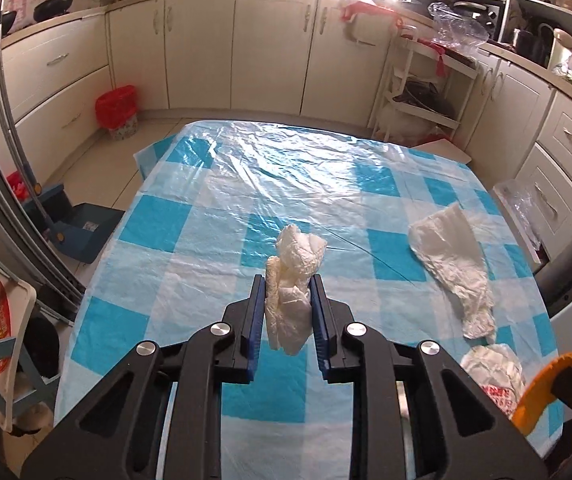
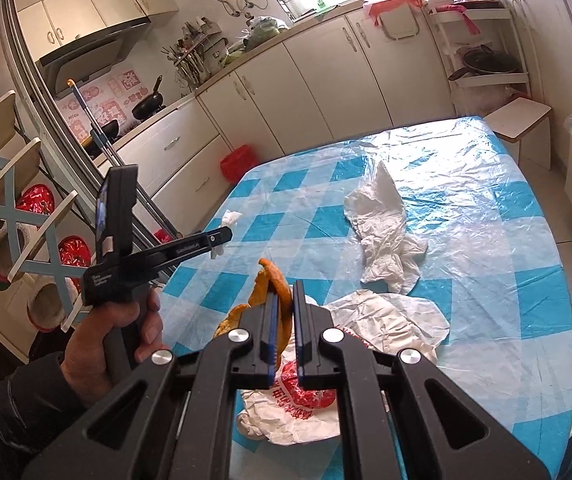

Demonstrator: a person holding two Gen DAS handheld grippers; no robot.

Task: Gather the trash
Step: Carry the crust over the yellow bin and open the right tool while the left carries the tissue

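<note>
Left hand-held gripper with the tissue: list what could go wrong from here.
1. The tissue is pinched only at its middle in the left hand-held gripper; its loose ends may slip or tear.
2. The right hand-held gripper holds an orange peel by its edge; it might drop onto the wrapper.

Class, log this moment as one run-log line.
left claw: shut on crumpled white tissue wad | right claw: shut on orange peel | left on checked table: white paper napkin, red-printed white wrapper

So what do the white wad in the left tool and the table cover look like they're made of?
White wad: soft tissue or paper towel, matte, finely crinkled, held between the left tool pads. Table cover: thin plastic film, probably; glossy glare and wrinkles over blue checks.
</note>
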